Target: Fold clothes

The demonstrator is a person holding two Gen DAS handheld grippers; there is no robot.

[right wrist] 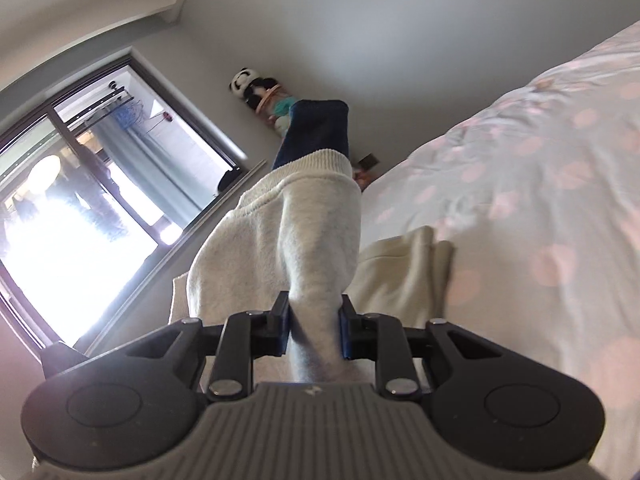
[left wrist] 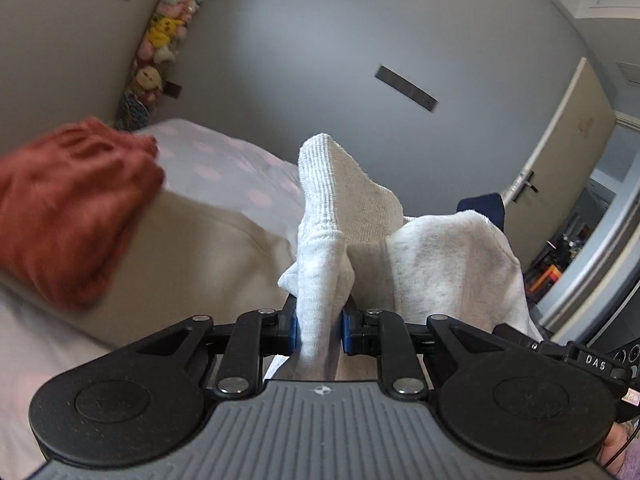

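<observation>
both my claws pinch the pale grey sweatshirt (left wrist: 452, 264): left gripper (left wrist: 319, 330) and right gripper (right wrist: 314, 330) squeeze bunched cloth, holding it above the bed (right wrist: 520, 184) so it hangs straight for folding.

We look from the left wrist camera along its tool (left wrist: 319, 330), close over the bed (left wrist: 224, 168), facing the grey wall (left wrist: 320, 60) and an open door (left wrist: 568, 152) at right. From the right wrist camera we look along its tool (right wrist: 314, 330), tilted, toward a window (right wrist: 80, 184). Both views share the pale garment (left wrist: 452, 264) (right wrist: 288, 236), the dotted bed cover (right wrist: 520, 184), the wall and the corner stack of plush toys (left wrist: 168, 32) (right wrist: 260, 96).
</observation>
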